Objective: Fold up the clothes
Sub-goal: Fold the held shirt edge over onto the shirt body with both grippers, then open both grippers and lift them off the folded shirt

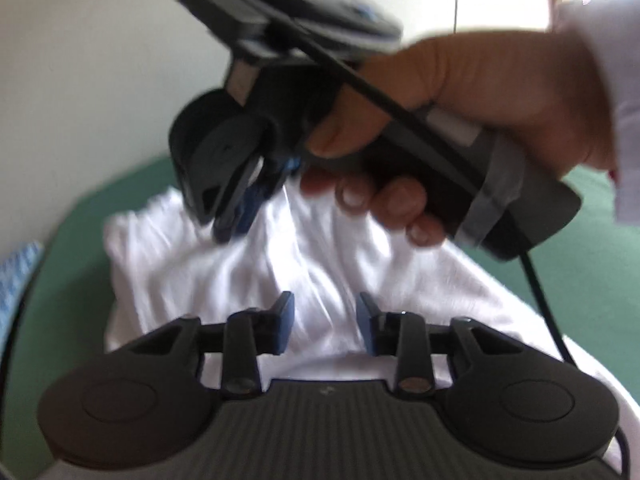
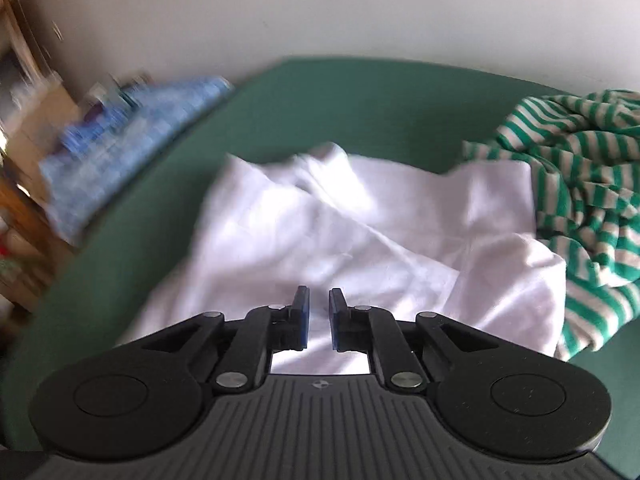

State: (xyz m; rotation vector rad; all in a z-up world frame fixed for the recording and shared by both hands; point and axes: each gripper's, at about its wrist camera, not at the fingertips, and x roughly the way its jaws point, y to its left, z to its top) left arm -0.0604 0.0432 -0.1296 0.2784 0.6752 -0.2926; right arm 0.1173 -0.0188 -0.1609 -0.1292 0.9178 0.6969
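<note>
A white garment (image 2: 320, 232) lies crumpled and creased on the green surface (image 2: 320, 100), its far left corner bunched up. A green-and-white striped garment (image 2: 580, 200) touches it on the right. The right gripper (image 2: 319, 316) hovers over the near part with a narrow gap between its pads, holding nothing. The left gripper (image 1: 325, 326) stands wide apart above the cloth, empty. A hand (image 1: 460, 120) holds the right gripper's handle.

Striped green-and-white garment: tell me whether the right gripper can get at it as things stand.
Probably yes. The right gripper is open over the white garment, and the striped garment lies uncovered beside it on the green surface, nothing between.
</note>
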